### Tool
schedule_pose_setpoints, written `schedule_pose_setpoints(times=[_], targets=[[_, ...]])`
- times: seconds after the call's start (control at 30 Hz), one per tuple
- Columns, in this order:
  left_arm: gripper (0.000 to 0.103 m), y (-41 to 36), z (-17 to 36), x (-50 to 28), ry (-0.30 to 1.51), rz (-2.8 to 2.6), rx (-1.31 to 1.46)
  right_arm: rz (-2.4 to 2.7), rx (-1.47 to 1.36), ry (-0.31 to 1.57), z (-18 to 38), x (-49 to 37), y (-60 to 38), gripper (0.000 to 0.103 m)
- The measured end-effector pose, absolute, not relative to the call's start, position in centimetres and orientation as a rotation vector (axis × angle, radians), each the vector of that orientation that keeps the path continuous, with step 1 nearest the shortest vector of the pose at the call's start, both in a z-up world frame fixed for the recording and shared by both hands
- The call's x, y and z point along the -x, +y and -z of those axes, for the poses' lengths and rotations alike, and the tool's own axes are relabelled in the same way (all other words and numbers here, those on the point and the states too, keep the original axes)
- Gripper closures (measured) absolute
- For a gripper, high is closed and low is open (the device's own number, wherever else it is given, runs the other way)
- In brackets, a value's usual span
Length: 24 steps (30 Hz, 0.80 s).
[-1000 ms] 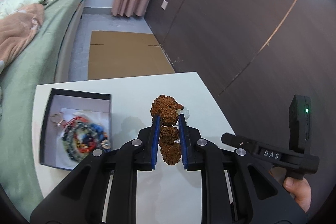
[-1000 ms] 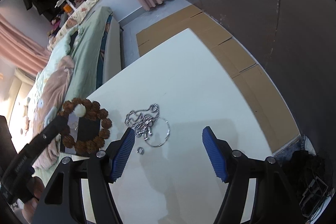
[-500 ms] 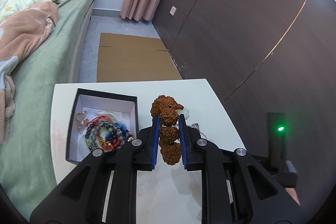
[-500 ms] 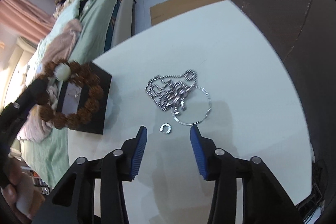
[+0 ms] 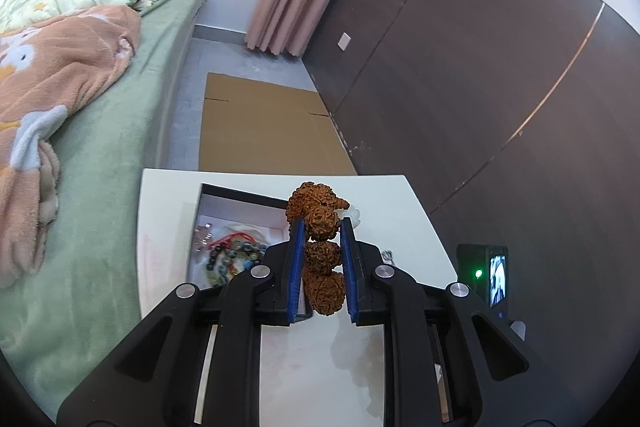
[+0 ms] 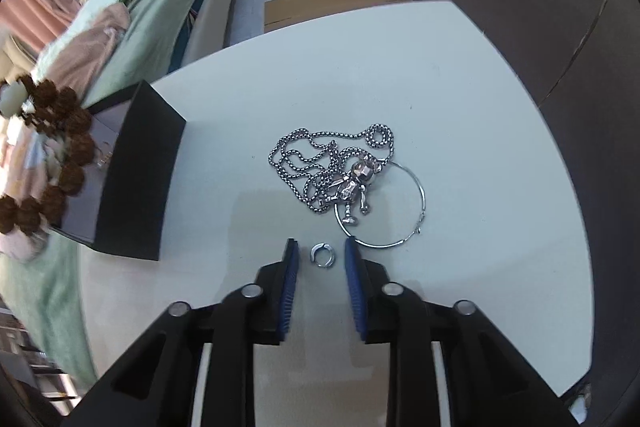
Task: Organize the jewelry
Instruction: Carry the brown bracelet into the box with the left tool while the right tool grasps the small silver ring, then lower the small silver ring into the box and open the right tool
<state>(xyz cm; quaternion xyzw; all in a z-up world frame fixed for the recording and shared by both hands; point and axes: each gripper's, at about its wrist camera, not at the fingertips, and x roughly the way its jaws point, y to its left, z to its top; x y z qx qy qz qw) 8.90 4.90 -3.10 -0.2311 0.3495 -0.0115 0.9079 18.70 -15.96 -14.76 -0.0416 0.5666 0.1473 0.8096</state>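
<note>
My left gripper [image 5: 320, 227] is shut on a brown rough-bead bracelet [image 5: 320, 259] and holds it above the black jewelry box [image 5: 236, 193], which has several colored bead bracelets [image 5: 232, 255] inside. In the right wrist view the bracelet [image 6: 60, 163] hangs over the box [image 6: 136, 179]. My right gripper [image 6: 319, 247] is open, low over the white table [image 6: 440, 75], its fingers on either side of a small silver ring [image 6: 321, 254]. A silver chain necklace with pendant [image 6: 332, 167] and a thin silver hoop [image 6: 384, 207] lie just beyond.
A bed with green sheet and pink blanket [image 5: 60, 99] stands left of the table. Flat cardboard [image 5: 260, 131] lies on the floor beyond it. A dark wall panel [image 5: 480, 87] runs along the right. The table edges are near.
My left gripper carried the brown bracelet leftward to above the box. My right gripper came down toward the table and narrowed around the small silver ring.
</note>
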Motion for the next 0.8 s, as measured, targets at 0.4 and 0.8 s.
schedule_pose_setpoints(times=[0.4, 0.8], targets=[[0.099, 8.0, 3.3, -8.7, 0.708, -0.015, 0.519, -0.378, -0.007, 1.116, 11.8, -17.7, -15.6, 0.091], [0.022, 10.9, 3.2, -8.6, 0.701, -0.104, 0.558, -0.591, -0.122, 1.002, 7.7, -17.7, -12.2, 0.09]])
